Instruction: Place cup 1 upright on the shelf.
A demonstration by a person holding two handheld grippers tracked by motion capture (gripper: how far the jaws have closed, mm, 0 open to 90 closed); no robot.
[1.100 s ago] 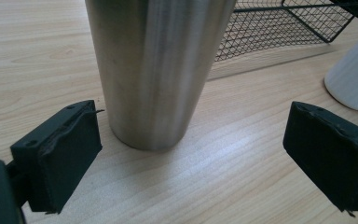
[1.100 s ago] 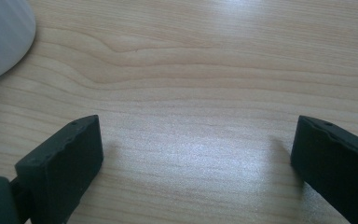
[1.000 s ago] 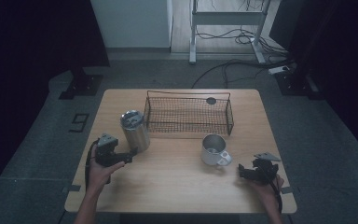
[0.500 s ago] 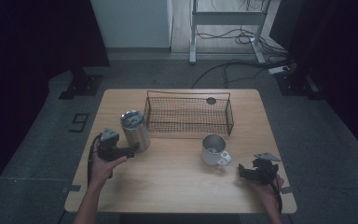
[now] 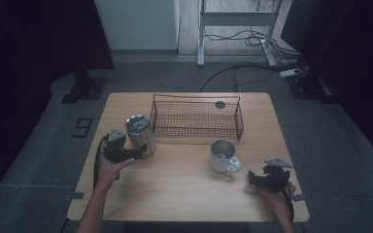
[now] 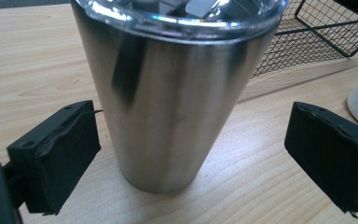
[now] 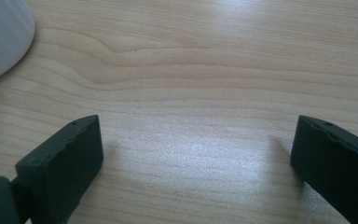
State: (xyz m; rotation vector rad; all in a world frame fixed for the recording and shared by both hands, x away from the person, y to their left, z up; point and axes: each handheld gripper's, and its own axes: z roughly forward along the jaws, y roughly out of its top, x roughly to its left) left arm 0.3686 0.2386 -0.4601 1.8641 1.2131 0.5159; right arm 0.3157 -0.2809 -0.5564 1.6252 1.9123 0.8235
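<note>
The left gripper (image 6: 186, 163) had just been widening — fingers apart around the steel tumbler (image 6: 172, 93), untouching, to clear it; the right gripper (image 7: 193, 163) rested wide open on the bench (image 7: 205, 70)

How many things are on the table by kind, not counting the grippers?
Steel tumbler: 1
Mug: 1
Wire basket: 1
Small dark round thing in the basket: 1
Total: 4
</note>
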